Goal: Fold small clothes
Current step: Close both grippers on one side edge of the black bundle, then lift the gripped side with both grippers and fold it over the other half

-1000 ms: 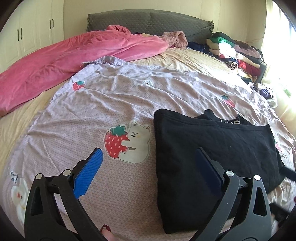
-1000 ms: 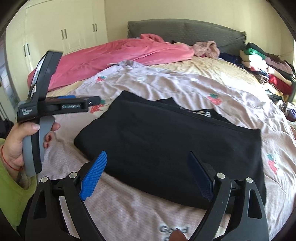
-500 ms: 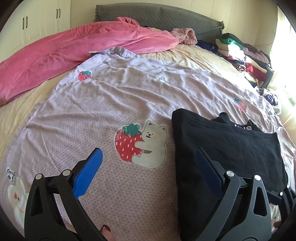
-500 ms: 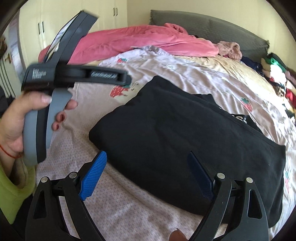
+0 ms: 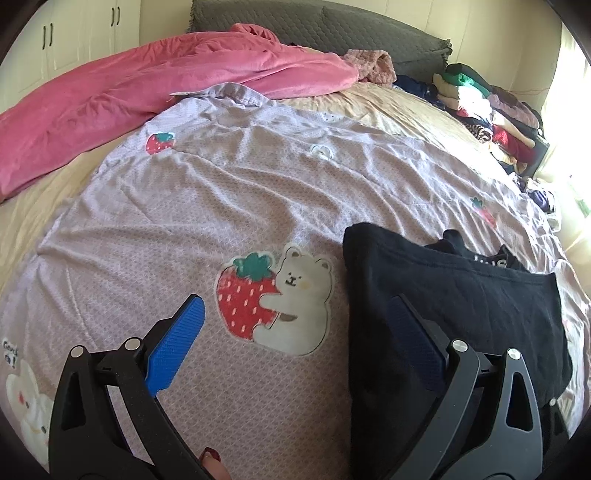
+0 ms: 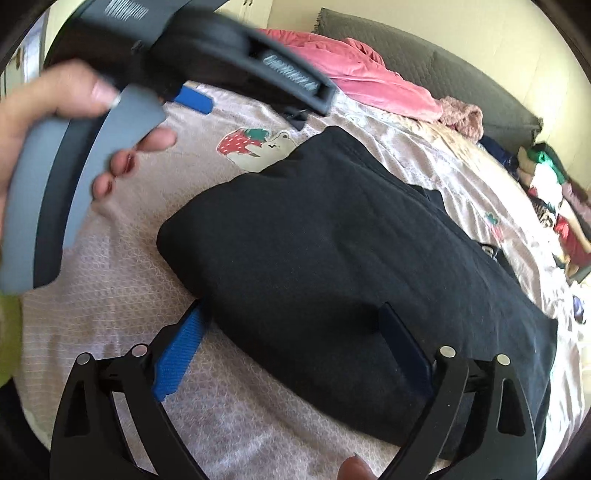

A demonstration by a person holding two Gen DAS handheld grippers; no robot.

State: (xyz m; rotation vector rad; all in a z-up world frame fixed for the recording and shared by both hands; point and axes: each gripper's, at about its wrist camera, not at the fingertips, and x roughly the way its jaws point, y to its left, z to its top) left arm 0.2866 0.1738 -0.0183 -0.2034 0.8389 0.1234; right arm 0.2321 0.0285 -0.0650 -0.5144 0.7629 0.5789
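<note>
A black garment [image 5: 461,302], folded into a thick rectangle, lies on a lilac quilt [image 5: 221,206]. In the left wrist view my left gripper [image 5: 295,301] hangs open over a strawberry-and-bear print [image 5: 273,295], its right finger just over the garment's left edge. In the right wrist view my right gripper [image 6: 291,308] is low over the near edge of the black garment [image 6: 332,240]. Its jaws are opening and straddle that edge without pressing on it. A hand [image 6: 44,107] holds the left tool's grey handle [image 6: 110,147] close by at the upper left.
A pink blanket [image 5: 147,85] lies bunched along the far left of the bed. A pile of folded clothes [image 5: 480,103] sits at the far right, beside a grey headboard [image 5: 332,29]. White wardrobe doors [image 5: 81,33] stand behind. Bare quilt stretches beyond the garment.
My right gripper has sunk and rolled toward the garment's near left corner. The left gripper drifted left, off the garment, and now looms large and close in the right wrist view.
</note>
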